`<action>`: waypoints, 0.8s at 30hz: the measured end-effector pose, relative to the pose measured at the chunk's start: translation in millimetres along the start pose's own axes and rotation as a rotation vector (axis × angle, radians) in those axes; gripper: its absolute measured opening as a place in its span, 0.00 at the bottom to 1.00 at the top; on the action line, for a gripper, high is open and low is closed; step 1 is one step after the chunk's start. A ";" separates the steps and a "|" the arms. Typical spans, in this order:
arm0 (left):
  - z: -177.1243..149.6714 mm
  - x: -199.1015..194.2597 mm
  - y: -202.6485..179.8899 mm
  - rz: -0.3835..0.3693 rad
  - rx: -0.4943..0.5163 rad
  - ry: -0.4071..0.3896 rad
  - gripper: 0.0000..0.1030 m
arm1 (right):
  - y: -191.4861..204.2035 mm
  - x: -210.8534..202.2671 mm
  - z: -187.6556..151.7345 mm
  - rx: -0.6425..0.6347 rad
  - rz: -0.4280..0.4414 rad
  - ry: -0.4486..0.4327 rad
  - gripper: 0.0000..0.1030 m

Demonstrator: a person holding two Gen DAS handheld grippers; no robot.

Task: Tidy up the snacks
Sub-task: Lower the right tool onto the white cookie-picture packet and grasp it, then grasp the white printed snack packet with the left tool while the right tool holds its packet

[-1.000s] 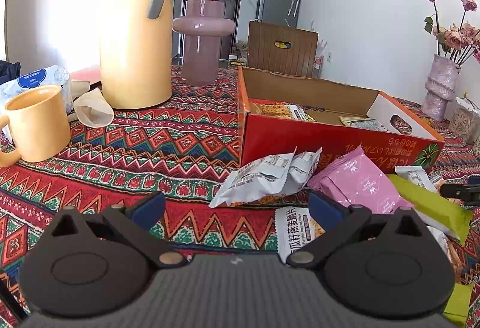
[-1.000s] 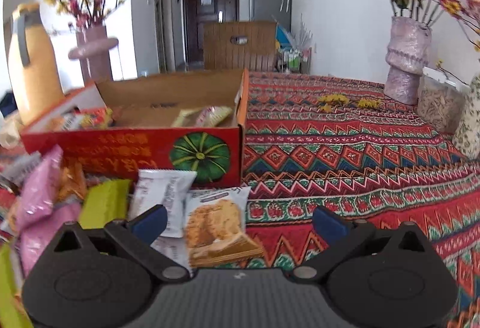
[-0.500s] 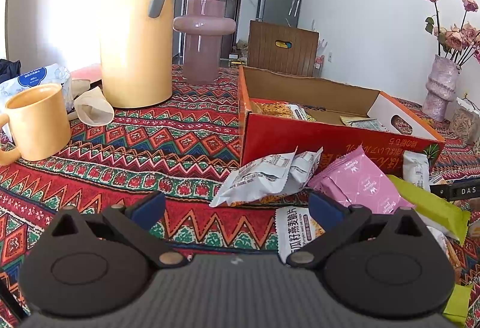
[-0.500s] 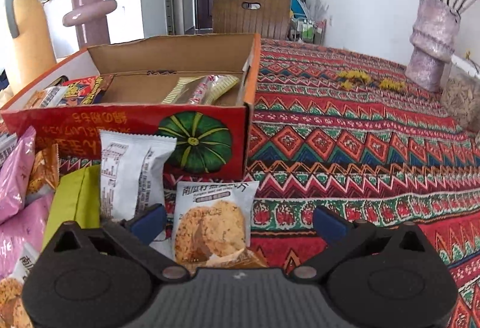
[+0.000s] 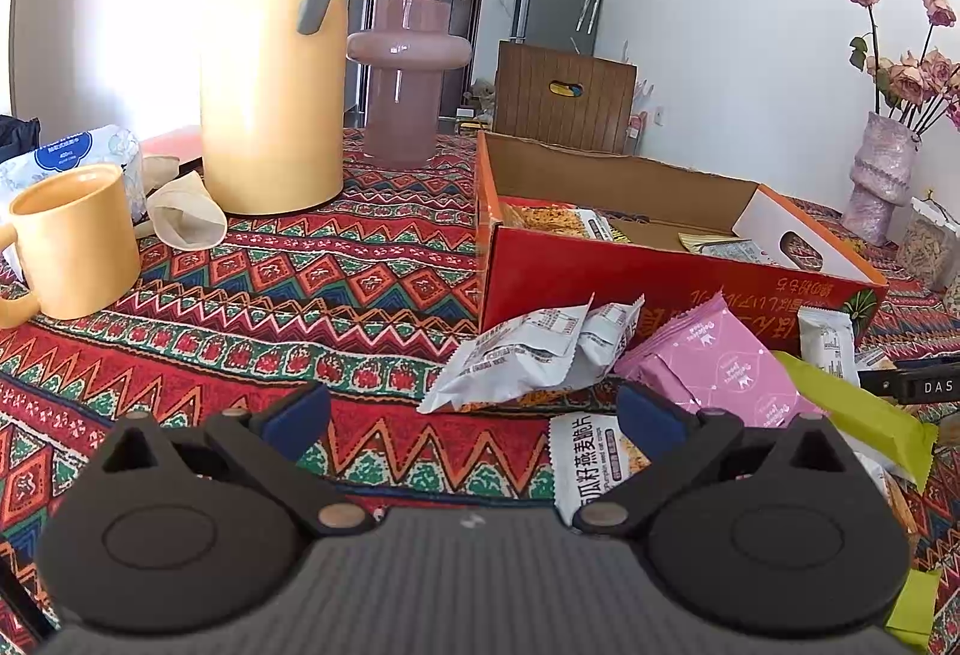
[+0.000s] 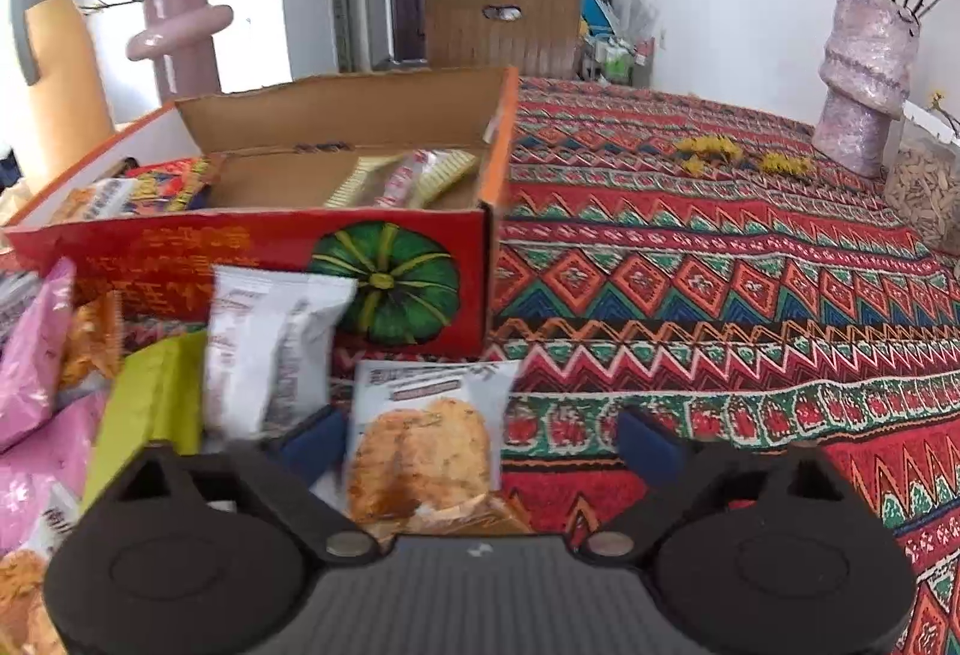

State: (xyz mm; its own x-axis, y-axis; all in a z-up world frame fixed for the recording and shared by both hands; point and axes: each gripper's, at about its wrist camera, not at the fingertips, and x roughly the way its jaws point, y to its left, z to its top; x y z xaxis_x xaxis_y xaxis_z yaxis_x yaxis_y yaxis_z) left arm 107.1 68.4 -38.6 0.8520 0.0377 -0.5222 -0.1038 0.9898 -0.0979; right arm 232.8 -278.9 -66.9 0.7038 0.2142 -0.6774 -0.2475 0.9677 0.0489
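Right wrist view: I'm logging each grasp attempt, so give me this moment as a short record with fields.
target: white cracker packet with a biscuit picture, flat on the patterned red tablecloth
right gripper: jaws just been closing, packet between them, right pad not yet touching
destination: red cardboard box with a green pumpkin print, open, a few snacks inside
neighbours: white foil packet, lime green packet, pink packets
left gripper: open, empty

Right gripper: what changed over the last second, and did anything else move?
The right gripper moved in on the cookie packet, and its jaws have just been closing, with the packet between them, not yet clamped. The left gripper, box and other snacks stayed put.
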 end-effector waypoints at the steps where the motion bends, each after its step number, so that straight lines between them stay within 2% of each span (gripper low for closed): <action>1: 0.2 0.4 0.2 -0.001 -0.001 0.001 1.00 | 1.2 -3.2 -0.3 -0.001 0.004 -0.006 0.56; 2: 0.3 0.4 0.9 -0.001 -0.003 0.001 1.00 | 1.9 -6.8 -0.6 0.004 0.003 -0.009 0.40; 3: 0.3 0.3 1.1 -0.002 -0.004 0.001 1.00 | 1.6 -10.6 -1.4 0.020 0.002 -0.009 0.39; 7: 0.1 1.6 -0.1 0.005 -0.002 0.009 1.00 | 4.2 -26.2 -10.5 0.042 -0.022 -0.084 0.38; 10: 0.6 4.3 -0.3 0.026 -0.003 0.027 1.00 | -0.1 -30.3 -16.6 0.107 0.002 -0.136 0.38; 13: 2.4 9.9 1.1 0.042 -0.001 0.074 1.00 | -5.7 -27.4 -21.9 0.147 -0.003 -0.146 0.38; 15: 4.1 11.7 -2.7 0.052 0.034 0.091 1.00 | -10.5 -29.8 -22.8 0.164 0.011 -0.163 0.38; 19: 9.1 18.5 -14.1 0.135 0.135 0.102 1.00 | -14.8 -33.1 -24.6 0.187 0.026 -0.193 0.38; 22: 14.0 25.0 -17.2 0.146 0.168 0.105 0.93 | -20.6 -35.3 -26.1 0.214 0.035 -0.206 0.38; 24: 17.2 28.8 -19.8 0.150 0.196 0.102 0.81 | -23.6 -36.0 -26.9 0.224 0.039 -0.211 0.38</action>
State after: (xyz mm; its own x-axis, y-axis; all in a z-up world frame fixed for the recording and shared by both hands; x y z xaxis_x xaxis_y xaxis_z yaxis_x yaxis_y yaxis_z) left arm 142.5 52.2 -37.2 0.7775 0.1814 -0.6022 -0.1150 0.9824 0.1475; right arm 195.4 -313.0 -63.5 0.8251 0.2523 -0.5054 -0.1407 0.9583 0.2486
